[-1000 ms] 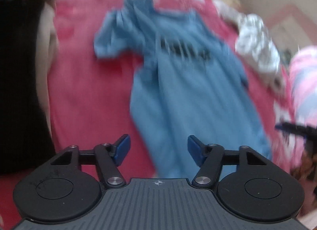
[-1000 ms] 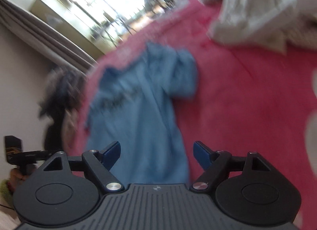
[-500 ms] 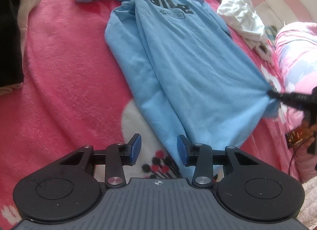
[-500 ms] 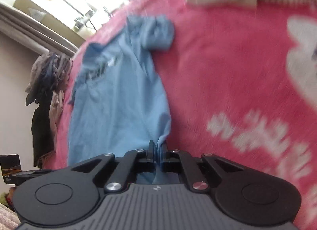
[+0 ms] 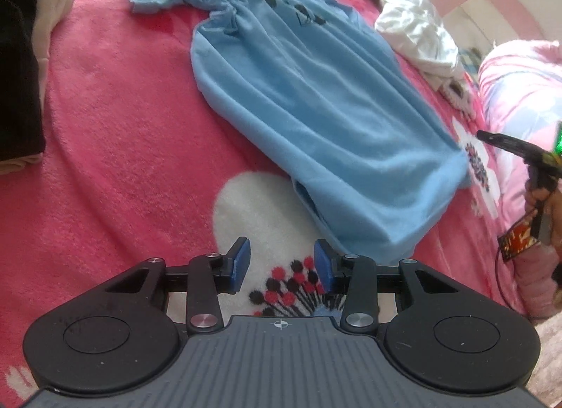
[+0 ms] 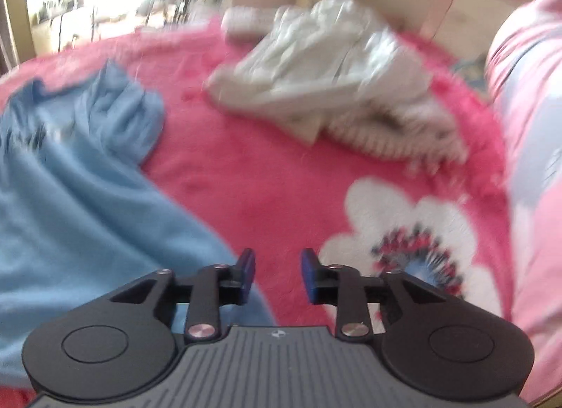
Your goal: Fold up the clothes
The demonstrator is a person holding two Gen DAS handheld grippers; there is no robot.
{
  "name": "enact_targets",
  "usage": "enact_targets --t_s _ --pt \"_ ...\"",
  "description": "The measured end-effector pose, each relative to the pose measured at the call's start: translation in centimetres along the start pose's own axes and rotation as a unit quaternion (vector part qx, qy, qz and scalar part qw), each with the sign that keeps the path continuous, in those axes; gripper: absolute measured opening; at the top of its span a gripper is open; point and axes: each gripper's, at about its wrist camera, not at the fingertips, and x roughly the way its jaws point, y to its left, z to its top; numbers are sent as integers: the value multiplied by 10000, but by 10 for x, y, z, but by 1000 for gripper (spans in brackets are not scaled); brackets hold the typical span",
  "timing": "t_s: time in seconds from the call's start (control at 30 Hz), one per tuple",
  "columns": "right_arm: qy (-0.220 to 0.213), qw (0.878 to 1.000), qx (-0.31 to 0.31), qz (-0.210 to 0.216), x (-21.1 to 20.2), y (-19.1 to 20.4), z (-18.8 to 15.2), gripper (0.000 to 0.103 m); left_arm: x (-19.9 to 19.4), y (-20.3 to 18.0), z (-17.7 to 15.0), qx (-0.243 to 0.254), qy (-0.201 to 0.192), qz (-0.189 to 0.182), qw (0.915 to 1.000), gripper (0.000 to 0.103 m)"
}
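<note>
A light blue T-shirt [image 5: 305, 98] with a dark print lies lengthwise on the pink blanket [image 5: 116, 148], its hem nearest me and its sleeves bunched at the far end. My left gripper [image 5: 282, 262] stands open just short of the hem's left corner, with nothing between its blue pads. In the right wrist view the same T-shirt [image 6: 73, 190] fills the left side, one sleeve crumpled. My right gripper [image 6: 275, 272] is open beside the shirt's right edge, over the blanket [image 6: 267, 169]. The right gripper's tip [image 5: 498, 139] shows at the left view's right edge, apart from the hem.
A crumpled white garment [image 5: 418, 32] lies beyond the shirt on the right, also in the right wrist view [image 6: 326, 81]. Dark and cream clothes [image 5: 21, 67] are piled at the left edge. A pink and blue quilt [image 5: 520, 91] rises on the right.
My right gripper let go of the shirt's hem corner and opened, swinging right toward the white garment. My left gripper opened wider and drew back. The shirt's hem settled flat.
</note>
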Motion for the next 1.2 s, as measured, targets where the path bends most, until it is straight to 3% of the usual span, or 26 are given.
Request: enact_targets --t_s 0.03,0.1,0.17,0.23,0.37,0.43,0.5,0.57,0.63,0.73,0.83,0.93,1.0,1.13,1.2 --pt "-248 9995 34 167 -12 3 1 37 0 1 1 -29 -25 3 10000 40" --pt "-518 9945 -200 885 -31 21 0 37 0 2 4 -58 -91 30 9999 40" --pt "-526 9772 -844 1874 -43 53 -5 42 -1 4 8 -86 -184 86 9998 40" --pt "-490 9485 -1600 2689 -54 96 -16 43 -1 7 14 -182 -312 165 9992 40" --pt "-300 8828 -2651 3865 -67 182 -43 43 -3 17 28 -471 -556 333 9968 40" --pt "-265 8493 -3238 4161 -70 222 -60 43 -4 21 32 -554 -610 356 9960 40" --pt "-333 8270 -3808 4123 -70 253 -76 43 -6 25 36 -637 -665 380 9950 40" --pt "-448 8227 -4215 3789 -60 274 -86 43 -7 29 40 -720 -719 403 9940 40" --pt "-346 8283 -4374 3485 -45 284 -91 38 -8 33 44 -796 -769 423 9930 40" --pt "-83 8418 -4168 3430 -32 280 -84 11 -7 32 47 -737 -760 368 9937 40" --pt "263 8758 -2806 3918 -19 249 -53 7 -5 28 52 -649 -770 310 9944 40" --pt "674 8880 -800 4479 16 200 -19 7 0 25 59 -648 -787 248 9945 40" --pt "958 8865 313 4516 46 171 -9 7 4 23 64 -632 -792 232 9946 40" --pt "1640 8778 1624 4198 100 130 -11 13 12 16 70 -580 -786 180 9951 40" --pt "1660 8686 2096 4172 109 109 -16 18 16 12 72 -554 -780 144 9953 40"
